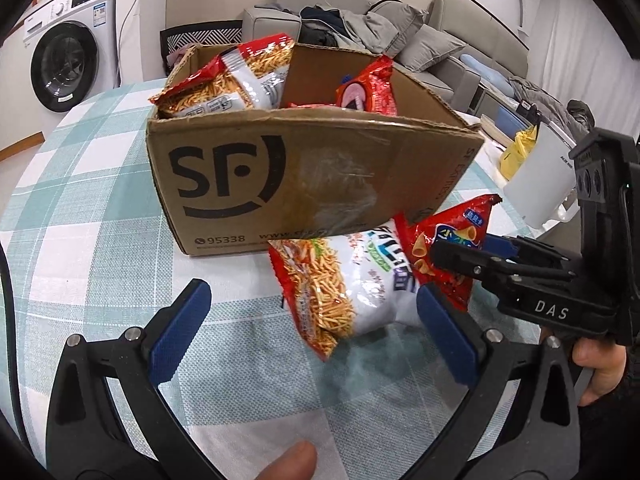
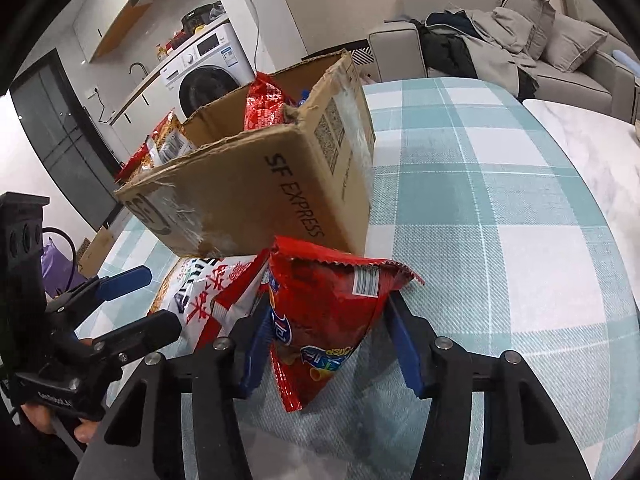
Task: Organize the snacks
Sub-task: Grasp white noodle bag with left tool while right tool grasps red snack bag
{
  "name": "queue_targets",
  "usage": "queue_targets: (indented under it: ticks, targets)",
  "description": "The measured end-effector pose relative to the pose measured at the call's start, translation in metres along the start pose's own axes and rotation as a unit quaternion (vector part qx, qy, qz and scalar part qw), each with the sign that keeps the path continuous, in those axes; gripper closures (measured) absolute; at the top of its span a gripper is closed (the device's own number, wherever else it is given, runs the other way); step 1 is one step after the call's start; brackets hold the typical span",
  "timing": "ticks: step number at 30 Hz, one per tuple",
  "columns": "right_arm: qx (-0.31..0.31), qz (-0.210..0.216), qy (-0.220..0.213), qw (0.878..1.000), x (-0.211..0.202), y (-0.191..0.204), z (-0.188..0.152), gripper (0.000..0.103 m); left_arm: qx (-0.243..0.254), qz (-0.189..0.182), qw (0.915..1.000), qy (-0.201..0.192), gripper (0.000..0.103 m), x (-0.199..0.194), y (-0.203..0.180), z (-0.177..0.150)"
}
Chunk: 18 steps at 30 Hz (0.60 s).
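Observation:
An open cardboard SF box point(image 1: 280, 184) stands on the checked tablecloth and holds a noodle-snack bag point(image 1: 236, 76) and a red bag point(image 1: 368, 88). In front of the box lie two more bags. The white-and-red noodle bag point(image 1: 340, 292) lies between the fingers of my left gripper point(image 1: 314, 290), which is open; its right pad is right beside the bag. My right gripper point(image 2: 328, 304) is shut on the red corn-snack bag point(image 2: 332, 304), both blue pads pressing its sides. From the left wrist view the right gripper point(image 1: 464, 246) pinches that red bag point(image 1: 440, 240) at its right end.
The box point(image 2: 260, 200) stands just beyond both bags. The teal checked table point(image 2: 500, 200) stretches to the right, with a white marble surface point(image 2: 580, 140) beyond it. A white appliance point(image 1: 536, 176) stands off the table's edge. The left gripper point(image 2: 160, 300) sits close beside the right one.

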State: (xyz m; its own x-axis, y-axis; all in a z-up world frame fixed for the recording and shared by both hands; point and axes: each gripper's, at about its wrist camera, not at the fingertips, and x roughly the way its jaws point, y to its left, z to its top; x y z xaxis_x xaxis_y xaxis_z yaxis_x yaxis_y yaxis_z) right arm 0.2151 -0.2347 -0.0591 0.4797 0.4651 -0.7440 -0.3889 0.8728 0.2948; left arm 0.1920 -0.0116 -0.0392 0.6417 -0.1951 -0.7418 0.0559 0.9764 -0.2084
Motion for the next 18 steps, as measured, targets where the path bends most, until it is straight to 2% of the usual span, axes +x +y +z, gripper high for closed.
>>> queue_targets:
  ticks: [5,14,18]
  targets:
    - [-0.001,-0.004,-0.007,1.0,-0.01,-0.001,-0.006,0.049,0.006,-0.011,0.9999,0.005,0.001,0.002,-0.007,0.003]
    - [0.002,-0.02,-0.012,1.0,-0.019,-0.006,-0.013,0.049,0.03,0.016,0.9991,0.025,0.001,0.02,-0.028,0.01]
    - [0.003,-0.021,-0.013,1.0,-0.02,-0.008,-0.014,0.049,0.024,0.011,0.9992,0.03,0.001,0.022,-0.031,0.008]
